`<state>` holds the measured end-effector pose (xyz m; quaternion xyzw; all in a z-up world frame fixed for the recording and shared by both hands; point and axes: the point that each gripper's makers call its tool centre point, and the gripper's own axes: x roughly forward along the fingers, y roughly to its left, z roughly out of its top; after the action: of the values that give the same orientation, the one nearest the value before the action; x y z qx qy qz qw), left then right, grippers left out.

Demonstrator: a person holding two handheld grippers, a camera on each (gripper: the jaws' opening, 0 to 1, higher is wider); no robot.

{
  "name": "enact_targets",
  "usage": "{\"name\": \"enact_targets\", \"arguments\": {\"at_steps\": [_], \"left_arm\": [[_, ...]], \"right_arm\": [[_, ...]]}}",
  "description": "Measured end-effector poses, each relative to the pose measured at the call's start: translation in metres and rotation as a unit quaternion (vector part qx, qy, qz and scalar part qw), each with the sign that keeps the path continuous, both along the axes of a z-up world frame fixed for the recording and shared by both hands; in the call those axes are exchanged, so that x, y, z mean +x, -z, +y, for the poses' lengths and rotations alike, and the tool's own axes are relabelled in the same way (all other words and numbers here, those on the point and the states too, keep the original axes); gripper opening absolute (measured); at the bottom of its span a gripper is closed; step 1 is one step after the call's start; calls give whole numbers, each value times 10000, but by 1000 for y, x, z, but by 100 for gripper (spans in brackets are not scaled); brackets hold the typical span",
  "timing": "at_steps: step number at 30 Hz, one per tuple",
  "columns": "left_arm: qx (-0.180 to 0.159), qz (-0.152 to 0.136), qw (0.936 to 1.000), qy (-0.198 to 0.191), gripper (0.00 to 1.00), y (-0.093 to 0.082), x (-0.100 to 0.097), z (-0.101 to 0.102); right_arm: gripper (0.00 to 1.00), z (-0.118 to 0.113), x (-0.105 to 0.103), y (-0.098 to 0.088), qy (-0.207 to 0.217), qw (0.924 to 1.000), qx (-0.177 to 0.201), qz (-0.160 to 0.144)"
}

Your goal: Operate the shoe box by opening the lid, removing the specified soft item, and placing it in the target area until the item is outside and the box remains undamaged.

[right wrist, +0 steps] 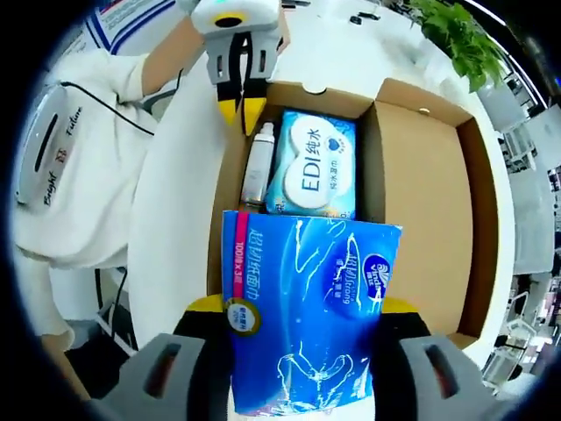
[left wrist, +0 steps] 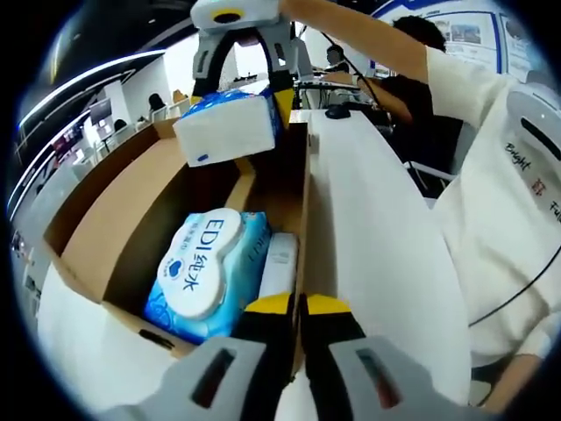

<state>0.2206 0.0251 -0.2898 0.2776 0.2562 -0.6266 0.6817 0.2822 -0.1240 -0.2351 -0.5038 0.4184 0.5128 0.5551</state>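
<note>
The open cardboard shoe box point(right wrist: 230, 189) lies on a white table, its lid point(right wrist: 421, 175) folded flat to the side. My right gripper point(right wrist: 305, 309) is shut on a blue tissue pack point(right wrist: 307, 298) and holds it above the box. The left gripper view shows that pack point(left wrist: 230, 127) hanging over the box's far end under the right gripper point(left wrist: 245, 88). My left gripper point(left wrist: 301, 304) is shut on the box's side wall point(left wrist: 304, 202); it is the gripper point(right wrist: 242, 107) at the box's far corner in the right gripper view.
Inside the box lie a blue wet-wipes pack with a white lid point(right wrist: 317, 167) point(left wrist: 206, 272) and a white bottle point(right wrist: 257, 167) point(left wrist: 279, 263). White table point(left wrist: 368, 246) runs beside the box. The person's white shirt point(left wrist: 500, 219) is close by. A green plant point(right wrist: 456, 44) stands beyond.
</note>
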Motion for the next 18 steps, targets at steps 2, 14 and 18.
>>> {"name": "enact_targets", "arguments": {"at_steps": [2, 14, 18], "left_arm": [[-8, -3, 10000, 4, 3, 0, 0, 0], [-35, 10, 10000, 11, 2, 0, -1, 1], [-52, 14, 10000, 28, 2, 0, 0, 0]], "right_arm": [[62, -3, -2, -1, 9, 10000, -22, 15], [62, -33, 1, -15, -10, 9995, -264, -190], [62, -42, -2, -15, 56, 9994, -292, -148]]}}
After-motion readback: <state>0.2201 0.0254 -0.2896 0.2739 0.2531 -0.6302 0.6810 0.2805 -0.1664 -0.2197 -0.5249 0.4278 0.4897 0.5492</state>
